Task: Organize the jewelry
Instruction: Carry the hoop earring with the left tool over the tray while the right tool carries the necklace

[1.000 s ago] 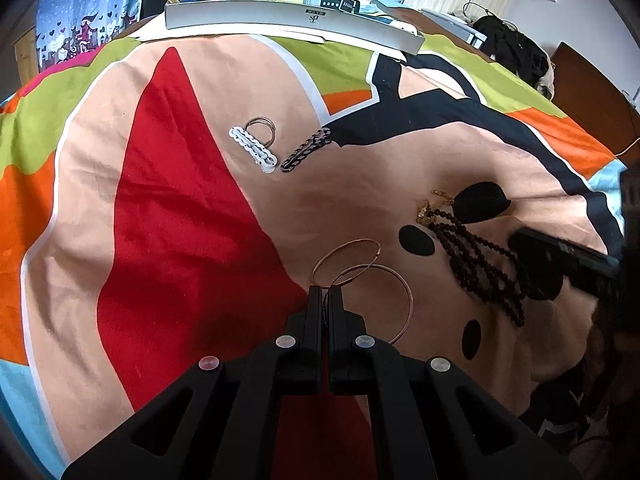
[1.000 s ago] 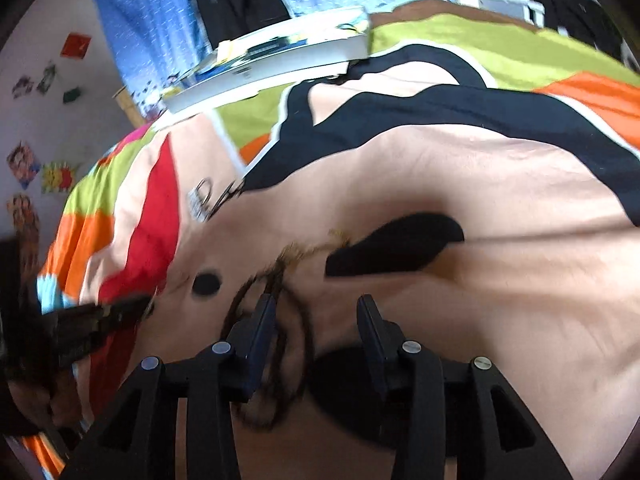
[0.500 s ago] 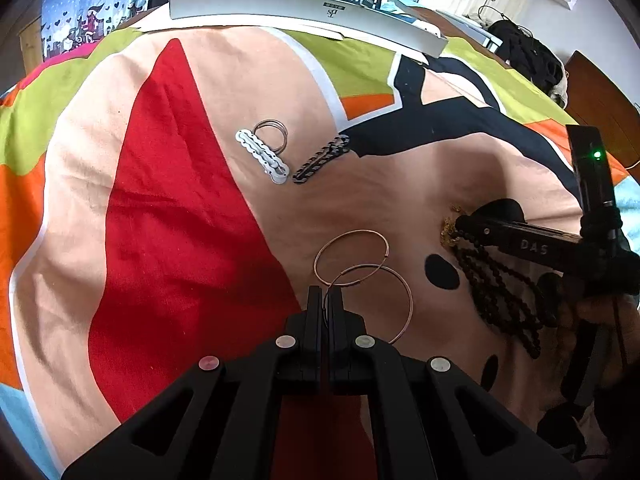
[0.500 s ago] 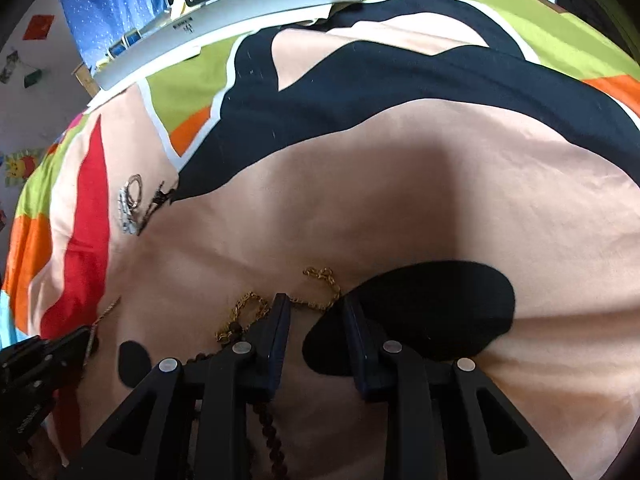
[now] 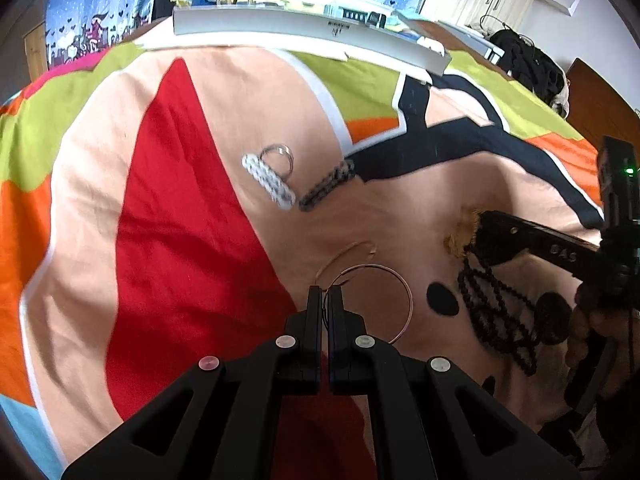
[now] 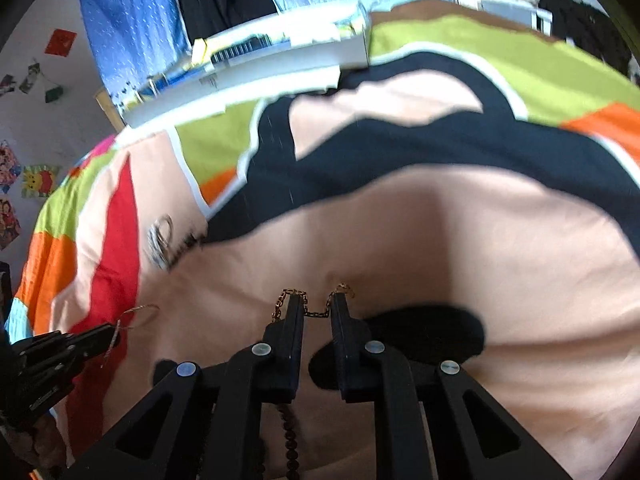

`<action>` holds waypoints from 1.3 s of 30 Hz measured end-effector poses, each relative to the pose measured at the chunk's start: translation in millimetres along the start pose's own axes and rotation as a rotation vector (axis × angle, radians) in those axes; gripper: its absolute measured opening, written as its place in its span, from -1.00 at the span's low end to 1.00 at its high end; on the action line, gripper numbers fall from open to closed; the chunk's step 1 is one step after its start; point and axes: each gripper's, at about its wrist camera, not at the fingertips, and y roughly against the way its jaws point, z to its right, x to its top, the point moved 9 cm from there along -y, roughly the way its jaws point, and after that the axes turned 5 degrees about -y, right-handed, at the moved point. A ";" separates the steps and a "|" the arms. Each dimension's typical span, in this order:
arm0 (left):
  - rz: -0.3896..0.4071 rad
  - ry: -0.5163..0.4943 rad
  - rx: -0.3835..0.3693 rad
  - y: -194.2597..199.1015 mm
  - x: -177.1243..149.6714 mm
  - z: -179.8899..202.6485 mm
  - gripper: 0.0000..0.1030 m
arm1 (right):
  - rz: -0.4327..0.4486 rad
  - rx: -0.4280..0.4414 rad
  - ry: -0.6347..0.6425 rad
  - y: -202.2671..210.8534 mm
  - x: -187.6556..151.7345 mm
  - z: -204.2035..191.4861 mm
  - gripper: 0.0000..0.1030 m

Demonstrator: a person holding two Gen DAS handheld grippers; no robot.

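A bright patchwork bedspread [image 5: 168,216] carries the jewelry. The black bead necklace [image 5: 496,312] lies at right; the right gripper [image 6: 316,300], jaws narrowly parted, straddles its gold chain [image 6: 316,313]. The left gripper [image 5: 325,294] pinches a thin hoop [image 5: 404,292] near centre.

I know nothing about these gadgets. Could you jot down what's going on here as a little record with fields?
Surface: colourful patterned bedspread
Left hand-held gripper: shut on thin hoop earring
Right hand-held gripper: open, fingers astride gold chain of black bead necklace
Untouched: white link bracelet, silver ring, dark link bracelet
Far edge: long white box
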 end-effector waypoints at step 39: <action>0.246 0.066 0.047 -64.8 267.6 -74.2 -0.99 | 0.250 0.016 0.133 -45.9 227.9 -48.5 -0.73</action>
